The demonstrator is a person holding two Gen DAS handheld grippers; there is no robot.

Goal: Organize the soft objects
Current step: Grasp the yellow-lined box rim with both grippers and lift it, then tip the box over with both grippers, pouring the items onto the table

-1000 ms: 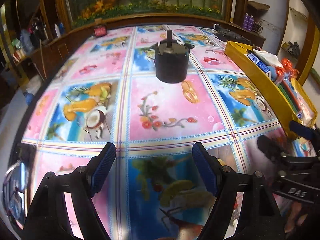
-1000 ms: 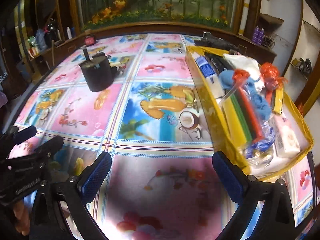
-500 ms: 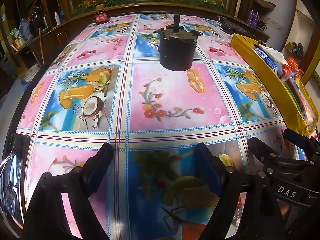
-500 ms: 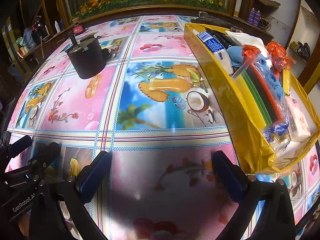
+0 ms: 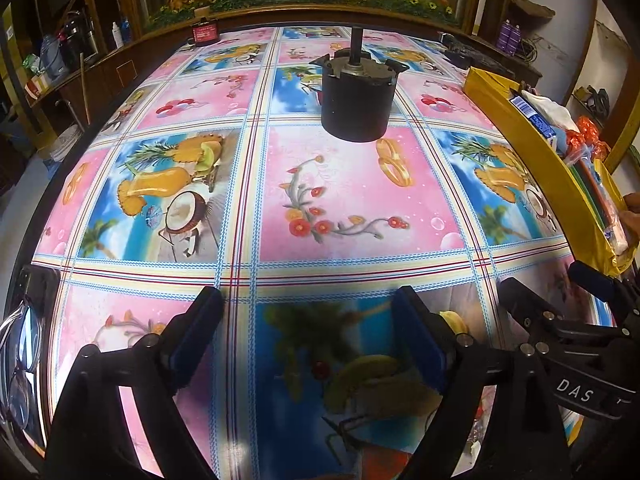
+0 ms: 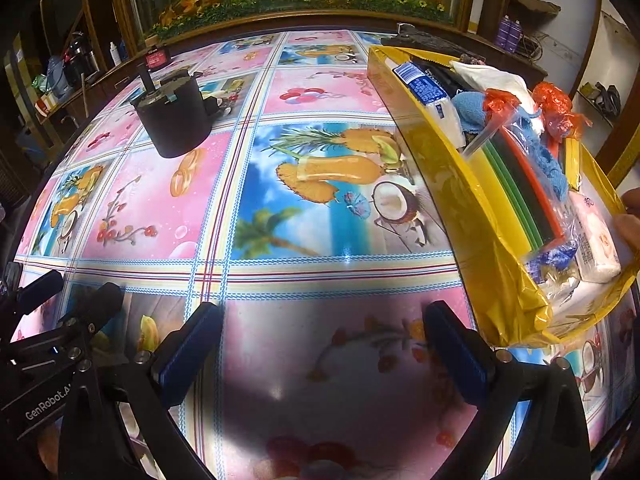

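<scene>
Both grippers, left (image 5: pixel 308 332) and right (image 6: pixel 324 344), hang with jaws spread wide, holding nothing. The soft goods sit in the yellow bag (image 6: pixel 472 216) at two o'clock of the right gripper. Recommended: approach the bag mouth squarely and pinch one item only.

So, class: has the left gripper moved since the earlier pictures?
Yes. The left gripper has moved forward: the black pot sits larger and nearer in its view. Its jaws are open and empty.
</scene>
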